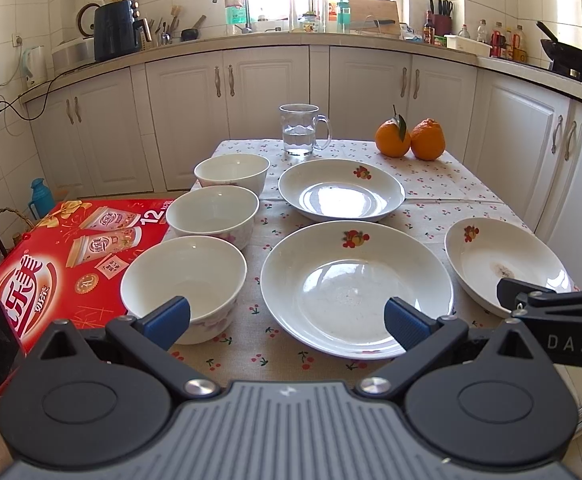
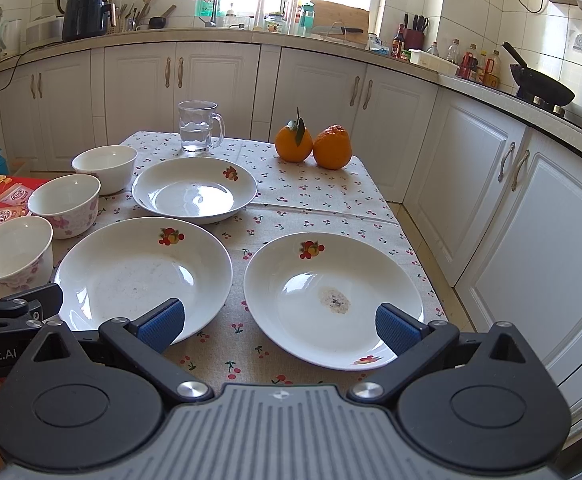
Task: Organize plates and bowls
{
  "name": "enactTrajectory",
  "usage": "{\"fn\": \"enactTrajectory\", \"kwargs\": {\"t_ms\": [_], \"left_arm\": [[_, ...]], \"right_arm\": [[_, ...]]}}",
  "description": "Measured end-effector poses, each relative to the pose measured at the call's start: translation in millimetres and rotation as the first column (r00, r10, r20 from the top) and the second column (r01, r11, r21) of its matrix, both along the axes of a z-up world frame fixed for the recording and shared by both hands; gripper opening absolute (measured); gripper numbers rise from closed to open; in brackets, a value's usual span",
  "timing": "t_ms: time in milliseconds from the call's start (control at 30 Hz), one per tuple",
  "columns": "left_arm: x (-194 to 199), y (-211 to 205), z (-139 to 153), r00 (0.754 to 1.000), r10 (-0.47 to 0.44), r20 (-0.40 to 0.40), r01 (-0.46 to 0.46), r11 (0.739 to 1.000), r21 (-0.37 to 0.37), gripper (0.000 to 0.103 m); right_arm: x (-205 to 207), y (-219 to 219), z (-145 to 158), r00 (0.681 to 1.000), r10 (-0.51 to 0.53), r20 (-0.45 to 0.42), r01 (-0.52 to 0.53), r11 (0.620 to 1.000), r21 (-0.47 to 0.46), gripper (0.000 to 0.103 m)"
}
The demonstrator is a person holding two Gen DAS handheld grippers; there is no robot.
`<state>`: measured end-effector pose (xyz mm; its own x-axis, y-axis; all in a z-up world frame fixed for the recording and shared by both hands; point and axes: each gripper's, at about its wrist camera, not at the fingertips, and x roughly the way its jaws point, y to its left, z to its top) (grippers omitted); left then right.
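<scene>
Three white plates with fruit prints lie on the cherry-print tablecloth: a far plate (image 1: 341, 190) (image 2: 194, 189), a near middle plate (image 1: 357, 288) (image 2: 143, 276) and a stained right plate (image 1: 505, 264) (image 2: 333, 298). Down the left side stand three white bowls with pink flowers: near bowl (image 1: 185, 286) (image 2: 13, 256), middle bowl (image 1: 213, 214) (image 2: 65, 204), far bowl (image 1: 232, 172) (image 2: 105, 168). My left gripper (image 1: 287, 322) hovers open at the near edge, between the near bowl and the middle plate. My right gripper (image 2: 279, 326) is open above the near edge, in front of the stained plate. Neither holds anything.
A glass mug of water (image 1: 301, 130) (image 2: 198, 126) and two oranges (image 1: 410, 138) (image 2: 313, 146) stand at the table's far end. A red carton (image 1: 63, 256) lies left of the table. White kitchen cabinets (image 2: 531, 200) run behind and along the right.
</scene>
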<state>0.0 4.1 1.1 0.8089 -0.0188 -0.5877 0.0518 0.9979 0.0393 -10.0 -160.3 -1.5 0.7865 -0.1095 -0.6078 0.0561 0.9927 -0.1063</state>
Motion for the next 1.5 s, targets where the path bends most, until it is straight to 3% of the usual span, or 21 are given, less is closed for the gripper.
{"fn": "enactTrajectory", "kwargs": {"t_ms": [1033,1500], "left_arm": [[5,-2,5,0.999,-0.033,0.0,0.033,0.999,-0.016,0.102],[15,3,23,0.993,-0.093,0.075,0.092,0.996,0.008,0.103]], "right_arm": [[1,-3,4,1.0,0.007,0.006,-0.007,1.0,-0.002,0.103],[7,-27,16,0.996,0.068,0.058,-0.068,0.998,-0.015,0.103]]}}
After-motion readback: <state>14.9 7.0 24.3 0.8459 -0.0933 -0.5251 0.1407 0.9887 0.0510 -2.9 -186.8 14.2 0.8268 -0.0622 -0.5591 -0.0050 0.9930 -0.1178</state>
